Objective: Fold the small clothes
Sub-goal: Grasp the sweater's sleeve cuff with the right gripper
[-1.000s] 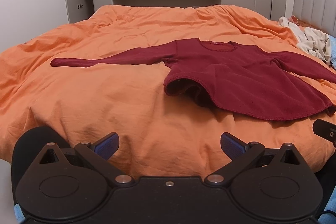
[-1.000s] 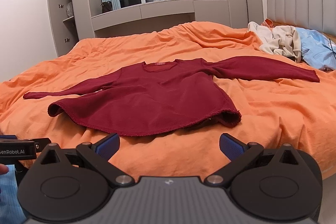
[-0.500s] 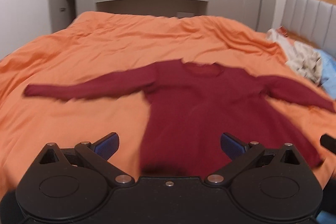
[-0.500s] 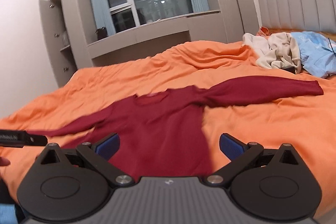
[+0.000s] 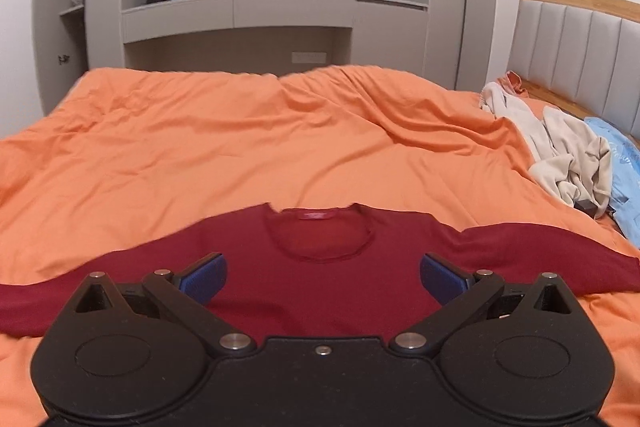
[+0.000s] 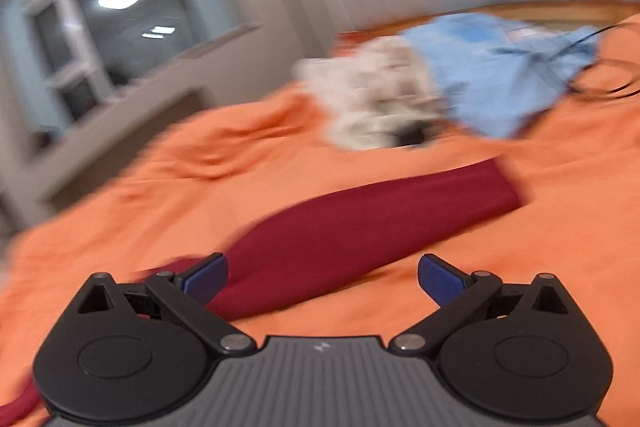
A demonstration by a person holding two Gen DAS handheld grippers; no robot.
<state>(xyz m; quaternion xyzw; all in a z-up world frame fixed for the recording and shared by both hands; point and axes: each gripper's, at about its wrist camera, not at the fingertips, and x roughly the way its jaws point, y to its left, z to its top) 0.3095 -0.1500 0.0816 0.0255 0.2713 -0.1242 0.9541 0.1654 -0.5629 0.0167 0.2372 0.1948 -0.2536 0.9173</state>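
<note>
A dark red long-sleeved top [image 5: 320, 279] lies flat on the orange duvet [image 5: 240, 155], neck hole and label facing me. My left gripper [image 5: 322, 277] is open and empty, hovering over the chest just below the neckline. In the blurred right wrist view, the top's right sleeve [image 6: 372, 223] stretches away to its cuff. My right gripper [image 6: 322, 277] is open and empty, low over the near part of that sleeve.
A cream garment [image 5: 560, 155] and a light blue one [image 5: 624, 187] are piled at the right by the padded headboard [image 5: 580, 55]; they also show in the right wrist view, cream [image 6: 372, 99] and blue [image 6: 500, 75]. A window and grey cabinets stand behind the bed.
Both grippers have moved forward over the bed. The left one went from the hem side up to the chest. The right one swung right toward the sleeve. Both stayed open.
</note>
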